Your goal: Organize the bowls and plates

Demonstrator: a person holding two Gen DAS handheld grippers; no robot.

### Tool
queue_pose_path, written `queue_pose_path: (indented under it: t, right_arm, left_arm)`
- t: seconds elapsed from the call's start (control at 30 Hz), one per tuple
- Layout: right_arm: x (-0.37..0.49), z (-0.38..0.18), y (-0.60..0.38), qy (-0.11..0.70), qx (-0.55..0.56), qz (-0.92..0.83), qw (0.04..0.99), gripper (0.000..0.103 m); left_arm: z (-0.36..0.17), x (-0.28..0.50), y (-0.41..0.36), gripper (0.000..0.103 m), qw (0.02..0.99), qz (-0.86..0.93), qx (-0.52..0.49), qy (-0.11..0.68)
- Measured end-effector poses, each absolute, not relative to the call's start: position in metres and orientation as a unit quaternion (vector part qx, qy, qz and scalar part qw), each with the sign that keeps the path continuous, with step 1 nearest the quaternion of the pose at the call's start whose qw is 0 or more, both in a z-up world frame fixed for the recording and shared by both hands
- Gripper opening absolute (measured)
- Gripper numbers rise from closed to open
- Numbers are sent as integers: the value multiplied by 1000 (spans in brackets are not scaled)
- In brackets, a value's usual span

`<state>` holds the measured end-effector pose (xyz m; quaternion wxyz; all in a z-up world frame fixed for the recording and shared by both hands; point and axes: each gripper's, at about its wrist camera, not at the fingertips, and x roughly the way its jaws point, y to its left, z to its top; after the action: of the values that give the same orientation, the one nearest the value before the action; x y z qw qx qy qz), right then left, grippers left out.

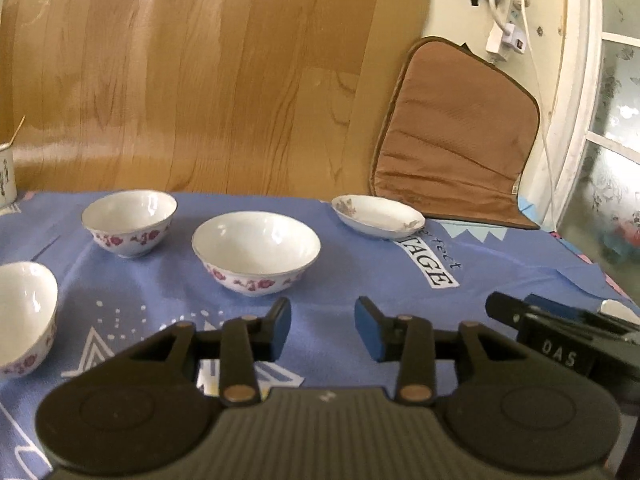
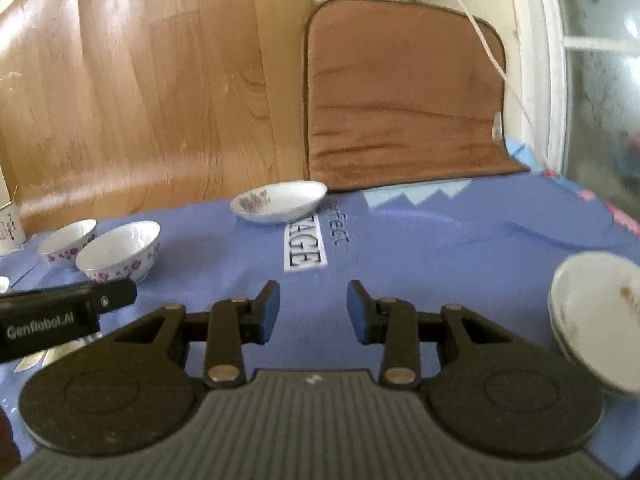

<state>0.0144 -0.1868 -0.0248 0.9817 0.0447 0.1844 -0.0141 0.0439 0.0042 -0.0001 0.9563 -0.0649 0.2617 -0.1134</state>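
Observation:
On the blue tablecloth (image 1: 360, 280) stand three white bowls with red flowers: a wide one (image 1: 256, 258) just ahead of my left gripper (image 1: 323, 328), a smaller one (image 1: 130, 222) behind it to the left, and one (image 1: 24, 316) at the left edge. A shallow white plate (image 1: 378, 216) lies at the back; it also shows in the right wrist view (image 2: 280, 201). My right gripper (image 2: 313, 312) is open and empty over bare cloth (image 2: 440, 240). A stack of white plates (image 2: 596, 320) sits at its right. Both grippers are open.
A brown cushion (image 1: 456, 140) leans against the wall behind the table. A wood-grain board (image 1: 200, 80) stands at the back. A white mug (image 1: 6, 176) sits at the far left. Cables (image 1: 532, 80) hang on the right wall near a window.

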Motion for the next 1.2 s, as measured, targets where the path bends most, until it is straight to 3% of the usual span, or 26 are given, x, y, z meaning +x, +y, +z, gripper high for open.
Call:
queue_pose_path:
  t: [0.33,0.8,1.2]
  right_arm:
    - [18,-28,-187,200,44,-30,978,41]
    - [22,-30,-193,206,71,-35,975,41]
    - [23,-31,-204,208,109,-5,972,41]
  left_arm:
    - [-5,51,13,36,949,-108,-95,280]
    - [4,42,-3,38,970,-118,-34,211]
    - [2,50,0,38,966,-103,-36,235]
